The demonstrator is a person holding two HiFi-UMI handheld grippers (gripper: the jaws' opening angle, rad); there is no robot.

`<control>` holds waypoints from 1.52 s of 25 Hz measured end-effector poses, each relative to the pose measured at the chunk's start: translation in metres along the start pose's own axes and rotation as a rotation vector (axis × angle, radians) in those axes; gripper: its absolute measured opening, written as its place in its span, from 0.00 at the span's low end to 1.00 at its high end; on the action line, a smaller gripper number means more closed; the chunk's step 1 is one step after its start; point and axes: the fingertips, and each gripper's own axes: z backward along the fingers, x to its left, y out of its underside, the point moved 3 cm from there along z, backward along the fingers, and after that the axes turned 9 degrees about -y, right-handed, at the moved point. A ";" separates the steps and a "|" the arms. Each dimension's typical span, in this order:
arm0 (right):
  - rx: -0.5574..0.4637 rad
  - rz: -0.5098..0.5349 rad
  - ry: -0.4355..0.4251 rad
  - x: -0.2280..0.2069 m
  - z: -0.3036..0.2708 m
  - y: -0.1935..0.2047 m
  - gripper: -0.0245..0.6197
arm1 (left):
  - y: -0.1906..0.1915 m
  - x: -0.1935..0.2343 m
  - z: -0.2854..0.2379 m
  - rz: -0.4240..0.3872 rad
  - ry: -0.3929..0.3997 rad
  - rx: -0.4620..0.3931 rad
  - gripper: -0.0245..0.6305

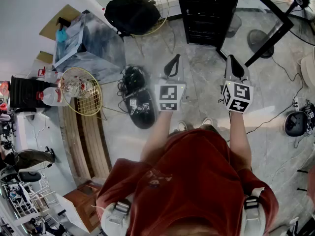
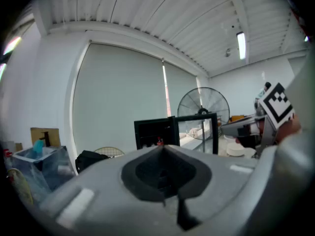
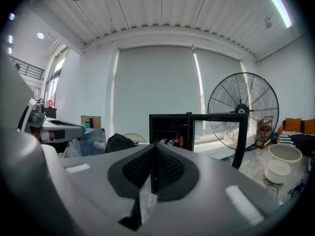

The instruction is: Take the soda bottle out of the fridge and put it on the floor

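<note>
Red shirt (image 1: 197, 176) fills the bottom. Left gripper (image 1: 175, 59) and right gripper (image 1: 232, 59) are both squeezed shut, empty. Soda bottle (image 3: 176, 140) stands in fridge (image 1: 206, 18), top middle.

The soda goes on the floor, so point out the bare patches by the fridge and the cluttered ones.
Bare floor lies between the fridge and the feet, bordered by the open door on the right. Left is crowded: black bag, tangled gear. Right holds a fan base and cables.
</note>
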 end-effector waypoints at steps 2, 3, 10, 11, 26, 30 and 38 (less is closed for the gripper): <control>0.001 -0.005 -0.004 -0.009 0.001 0.000 0.04 | -0.001 -0.005 -0.003 -0.008 -0.002 -0.002 0.04; 0.000 -0.006 -0.002 -0.013 0.001 0.000 0.04 | -0.001 -0.007 -0.004 -0.012 -0.004 -0.002 0.04; -0.017 -0.009 0.017 -0.035 0.012 0.002 0.04 | -0.005 -0.026 -0.008 -0.016 -0.012 -0.001 0.04; -0.022 -0.015 0.013 -0.037 0.014 0.002 0.04 | -0.006 -0.029 -0.008 -0.019 -0.013 -0.002 0.04; -0.001 -0.103 0.000 -0.116 0.037 0.031 0.04 | 0.008 -0.106 -0.032 -0.057 -0.015 0.090 0.04; 0.005 -0.109 0.014 -0.134 0.036 0.032 0.04 | 0.011 -0.114 -0.039 -0.049 -0.012 0.105 0.04; -0.010 -0.095 0.046 -0.142 0.008 0.025 0.04 | 0.012 -0.095 -0.066 -0.039 -0.007 0.084 0.04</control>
